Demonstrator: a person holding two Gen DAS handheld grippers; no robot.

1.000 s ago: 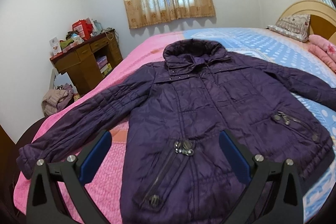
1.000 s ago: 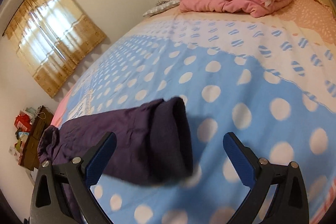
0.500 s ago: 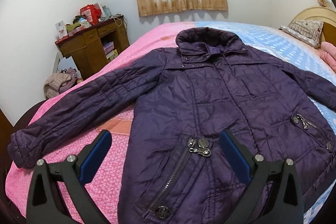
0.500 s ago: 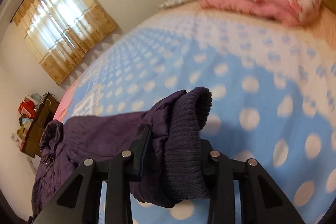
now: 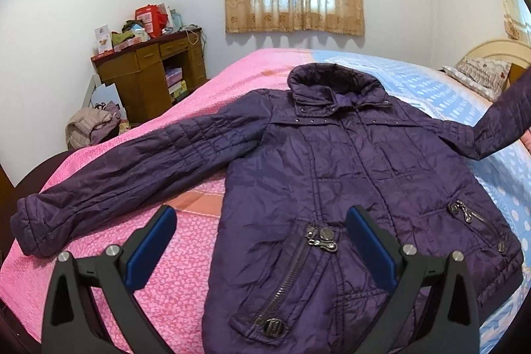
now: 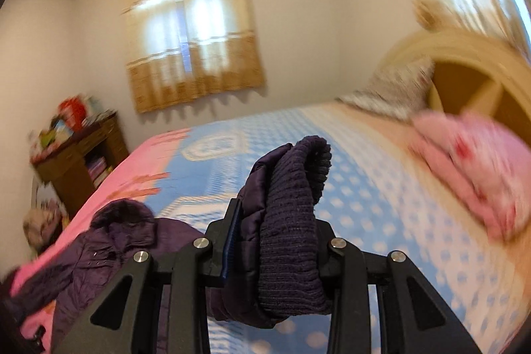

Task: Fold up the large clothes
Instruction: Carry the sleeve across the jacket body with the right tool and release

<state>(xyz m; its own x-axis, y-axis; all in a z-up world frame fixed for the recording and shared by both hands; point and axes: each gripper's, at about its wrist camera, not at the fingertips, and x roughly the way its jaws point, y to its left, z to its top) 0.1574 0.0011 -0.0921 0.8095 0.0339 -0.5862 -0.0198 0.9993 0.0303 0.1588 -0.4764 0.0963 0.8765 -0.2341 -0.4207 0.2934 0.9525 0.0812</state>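
A large purple quilted jacket (image 5: 348,168) lies face up on the bed, collar toward the window. Its left sleeve (image 5: 109,181) stretches flat toward the bed's left edge. Its right sleeve (image 5: 501,118) is lifted off the bed at the right. My left gripper (image 5: 262,241) is open and empty, hovering above the jacket's lower hem and left pocket. My right gripper (image 6: 275,241) is shut on the right sleeve's ribbed cuff (image 6: 292,214) and holds it up; the jacket's body (image 6: 109,241) lies lower left in that view.
The bed (image 5: 186,128) has a pink and blue dotted cover. A wooden dresser (image 5: 149,78) with clutter and a pile of clothes (image 5: 89,128) stand by the left wall. Folded pink blankets (image 6: 478,175) and a pillow (image 5: 481,78) lie by the headboard.
My right gripper closed on the right sleeve cuff and lifted it, swinging toward the jacket. My left gripper drifted left over the jacket, still open.
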